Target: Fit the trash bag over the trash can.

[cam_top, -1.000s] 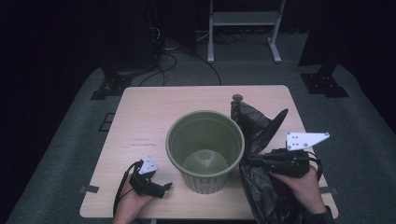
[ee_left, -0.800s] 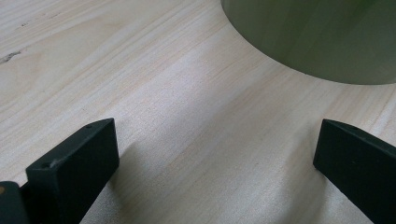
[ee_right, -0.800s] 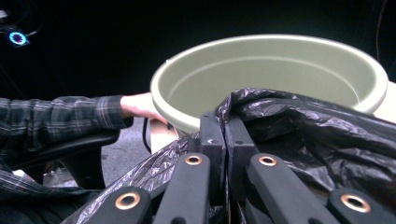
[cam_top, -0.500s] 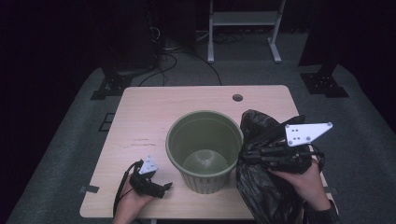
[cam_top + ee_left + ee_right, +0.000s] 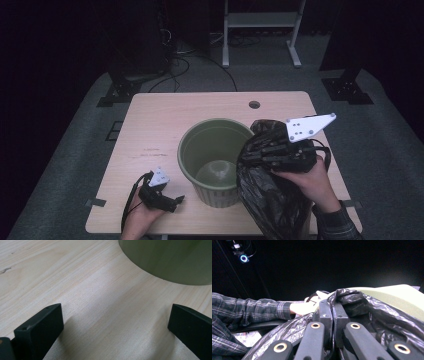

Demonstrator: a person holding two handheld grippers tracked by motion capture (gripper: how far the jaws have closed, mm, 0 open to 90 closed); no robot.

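My right gripper (image 5: 250, 152) pinches the black bag (image 5: 270, 200) against the green bin (image 5: 212, 150) rim; lining isn't yet done. My left gripper (image 5: 175, 202) rests spread near the tabletop (image 5: 150, 130) front edge.

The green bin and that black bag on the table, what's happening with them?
A person's right gripper is shut on a black trash bag, holding its edge at the rim of the empty green bin. The bag isn't inside yet and hangs off the table's near edge. The left gripper rests open on the table beside the bin.
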